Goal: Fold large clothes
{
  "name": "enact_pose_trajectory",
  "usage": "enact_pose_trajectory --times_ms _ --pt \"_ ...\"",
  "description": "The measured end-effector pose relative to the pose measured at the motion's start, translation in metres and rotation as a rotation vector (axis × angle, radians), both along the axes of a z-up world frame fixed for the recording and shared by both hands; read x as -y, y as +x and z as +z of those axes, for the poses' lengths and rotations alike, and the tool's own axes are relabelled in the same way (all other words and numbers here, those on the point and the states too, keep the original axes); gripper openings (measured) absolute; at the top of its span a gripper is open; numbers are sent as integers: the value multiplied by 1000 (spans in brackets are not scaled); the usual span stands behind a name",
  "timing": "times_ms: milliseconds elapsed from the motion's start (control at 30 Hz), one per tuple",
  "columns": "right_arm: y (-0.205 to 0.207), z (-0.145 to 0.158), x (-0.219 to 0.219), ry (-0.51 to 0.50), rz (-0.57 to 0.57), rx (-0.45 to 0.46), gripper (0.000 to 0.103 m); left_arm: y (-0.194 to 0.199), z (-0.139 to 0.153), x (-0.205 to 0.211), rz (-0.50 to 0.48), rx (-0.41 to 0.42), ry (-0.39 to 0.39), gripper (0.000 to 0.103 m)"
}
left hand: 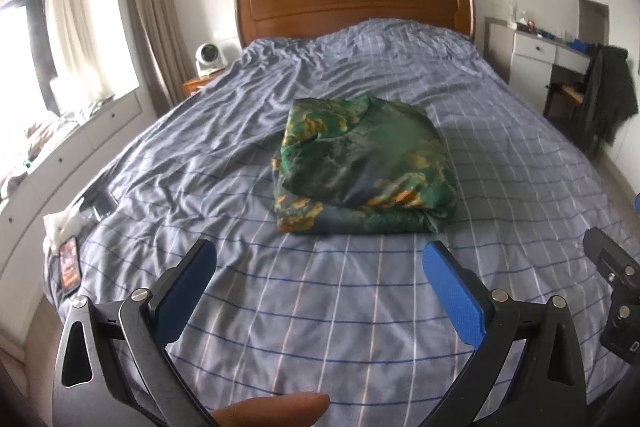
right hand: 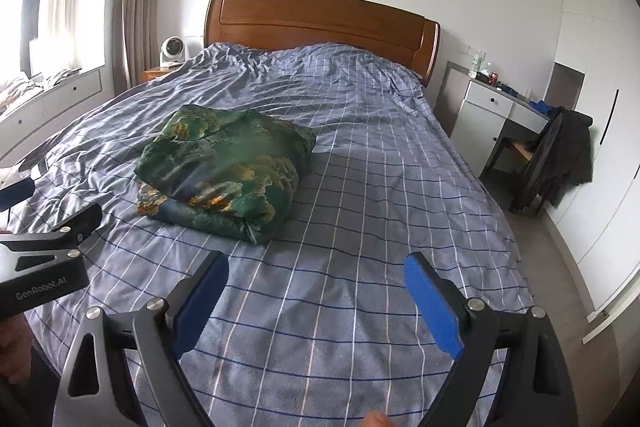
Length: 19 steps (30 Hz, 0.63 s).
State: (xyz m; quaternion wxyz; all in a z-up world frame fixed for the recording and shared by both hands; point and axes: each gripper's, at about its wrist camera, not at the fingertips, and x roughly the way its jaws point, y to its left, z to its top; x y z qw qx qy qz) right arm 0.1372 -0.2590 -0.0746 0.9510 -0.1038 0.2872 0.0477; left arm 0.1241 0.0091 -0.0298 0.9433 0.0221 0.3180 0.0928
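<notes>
A green garment with yellow and orange print (left hand: 362,169) lies folded in a thick rectangular bundle in the middle of the bed (left hand: 280,307). It also shows in the right wrist view (right hand: 226,171), left of centre. My left gripper (left hand: 320,257) is open and empty, held above the bedspread just in front of the bundle. My right gripper (right hand: 316,267) is open and empty, in front of and to the right of the bundle. The left gripper's body (right hand: 44,267) shows at the left edge of the right wrist view.
The bed has a blue checked cover and a wooden headboard (left hand: 352,3). A small fan (left hand: 208,57) stands on the nightstand at the left. A phone (left hand: 69,265) lies at the bed's left edge. A desk (right hand: 500,107) and a chair with a dark jacket (right hand: 560,159) stand at the right.
</notes>
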Motion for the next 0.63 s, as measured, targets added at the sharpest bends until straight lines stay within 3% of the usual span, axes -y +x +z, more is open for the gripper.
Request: enact_pose_trajectory --times_ms 633 --pt "-5 -2 5 19 -4 -32 91 -4 6 2 -22 25 -61 103"
